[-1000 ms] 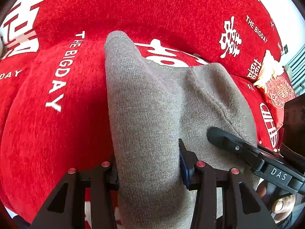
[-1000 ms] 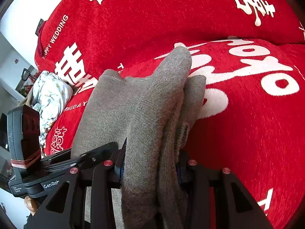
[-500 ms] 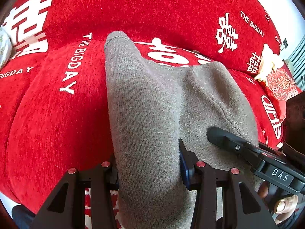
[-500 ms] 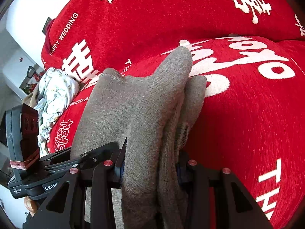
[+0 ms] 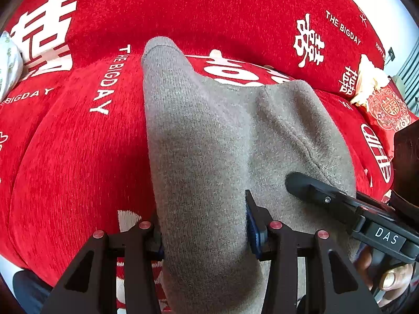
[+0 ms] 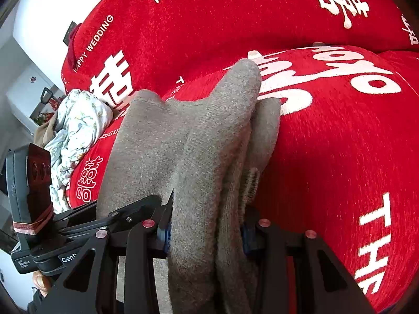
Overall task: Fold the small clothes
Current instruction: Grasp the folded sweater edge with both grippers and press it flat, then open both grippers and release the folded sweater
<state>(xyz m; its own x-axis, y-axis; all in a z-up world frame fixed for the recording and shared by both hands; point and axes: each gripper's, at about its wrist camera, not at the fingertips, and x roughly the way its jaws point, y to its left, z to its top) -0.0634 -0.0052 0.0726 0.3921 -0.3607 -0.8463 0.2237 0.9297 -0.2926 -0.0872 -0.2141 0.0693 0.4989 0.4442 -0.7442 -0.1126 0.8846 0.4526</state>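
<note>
A grey knitted garment [image 5: 209,144] is held up over a red sofa cover [image 5: 73,157] with white lettering. My left gripper [image 5: 207,225] is shut on one bunched end of it. My right gripper [image 6: 207,225] is shut on the other end, where the grey garment [image 6: 199,141] shows several folded layers. The two grippers sit side by side, close together: the right one [image 5: 340,204] shows at the lower right of the left wrist view, the left one [image 6: 86,225] at the lower left of the right wrist view. The cloth hides the fingertips.
A crumpled white floral cloth [image 6: 78,120] lies on the sofa to the left. A red patterned cushion [image 5: 387,107] and a cream cloth [image 5: 366,78] sit at the far right. The red sofa backrest [image 6: 235,13] rises behind.
Both grippers have shifted together with the garment still gripped; the sofa background slides right in both views. The grip and the cloth's shape are unchanged.
</note>
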